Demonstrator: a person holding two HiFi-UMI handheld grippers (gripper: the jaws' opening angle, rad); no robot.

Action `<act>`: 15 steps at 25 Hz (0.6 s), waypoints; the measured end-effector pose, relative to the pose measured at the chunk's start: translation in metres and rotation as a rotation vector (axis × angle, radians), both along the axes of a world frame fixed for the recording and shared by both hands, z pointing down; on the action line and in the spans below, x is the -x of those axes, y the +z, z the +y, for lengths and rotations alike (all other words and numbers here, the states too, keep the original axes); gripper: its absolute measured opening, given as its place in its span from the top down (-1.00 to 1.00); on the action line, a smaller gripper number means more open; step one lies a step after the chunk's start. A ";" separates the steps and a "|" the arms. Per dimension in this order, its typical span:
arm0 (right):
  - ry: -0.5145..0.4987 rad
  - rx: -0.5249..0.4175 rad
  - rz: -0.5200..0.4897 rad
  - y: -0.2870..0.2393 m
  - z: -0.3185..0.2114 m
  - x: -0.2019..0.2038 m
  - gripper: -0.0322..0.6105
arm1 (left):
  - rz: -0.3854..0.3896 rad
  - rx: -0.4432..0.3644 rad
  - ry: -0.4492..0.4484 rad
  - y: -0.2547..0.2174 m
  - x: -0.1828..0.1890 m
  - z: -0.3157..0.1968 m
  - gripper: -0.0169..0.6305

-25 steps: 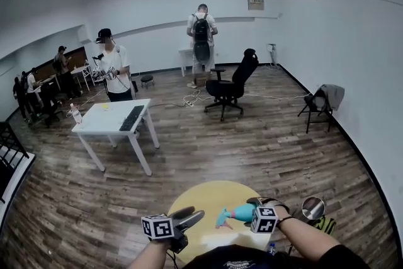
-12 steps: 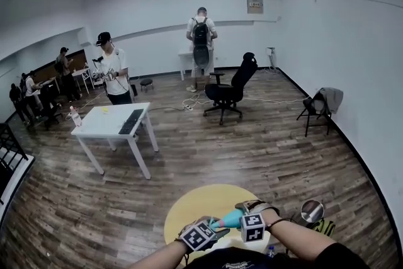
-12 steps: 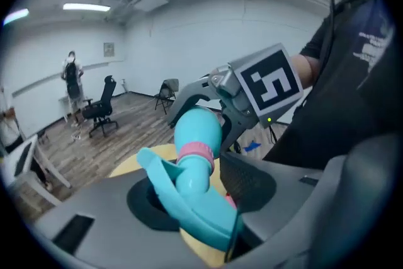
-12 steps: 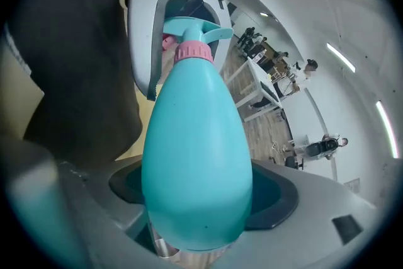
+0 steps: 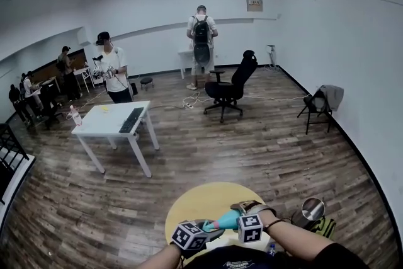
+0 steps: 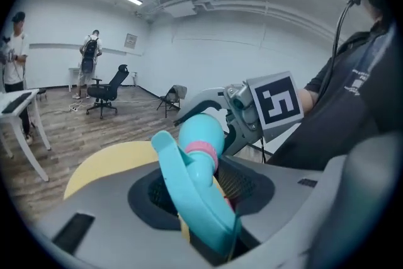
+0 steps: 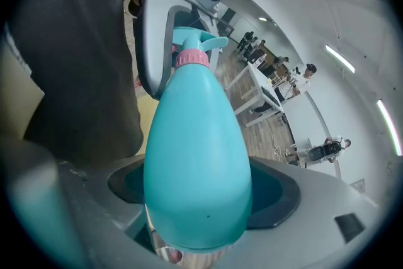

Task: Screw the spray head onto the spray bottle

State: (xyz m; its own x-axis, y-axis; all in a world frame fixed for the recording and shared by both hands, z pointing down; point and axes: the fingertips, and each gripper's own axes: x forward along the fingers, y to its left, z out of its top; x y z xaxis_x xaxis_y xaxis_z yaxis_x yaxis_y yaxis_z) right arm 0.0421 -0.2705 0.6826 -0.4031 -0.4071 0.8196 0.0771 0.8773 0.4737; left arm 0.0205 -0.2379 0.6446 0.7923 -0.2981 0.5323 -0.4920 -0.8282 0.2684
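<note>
Spray bottle (image 7: 198, 167) (teal) sits gripped in the right tool (image 5: 239, 216).

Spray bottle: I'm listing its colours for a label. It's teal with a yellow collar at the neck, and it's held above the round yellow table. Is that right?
Not quite. The collar at the neck of the teal spray bottle is pink, not yellow, as the right gripper view shows. The bottle is held above the round yellow table.

I see the spray bottle (image 5: 225, 220) over the round table (image 5: 195, 201); beyond it, a desk (image 5: 101, 121) left, an office chair (image 5: 232, 86) right.
</note>
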 end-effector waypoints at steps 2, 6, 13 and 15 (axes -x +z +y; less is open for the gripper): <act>0.002 -0.021 -0.099 -0.010 -0.002 0.008 -0.46 | 0.088 0.042 -0.029 -0.005 0.011 0.001 0.34; 0.107 -0.033 -0.387 -0.039 -0.019 -0.004 -0.58 | 0.317 0.131 -0.129 -0.021 0.039 -0.002 0.34; 0.447 0.423 -1.054 -0.061 -0.020 -0.080 0.38 | 0.690 0.161 -0.370 -0.044 0.100 -0.015 0.34; 0.530 0.508 -1.214 -0.058 -0.019 -0.094 0.82 | 0.749 0.144 -0.419 -0.048 0.112 -0.016 0.34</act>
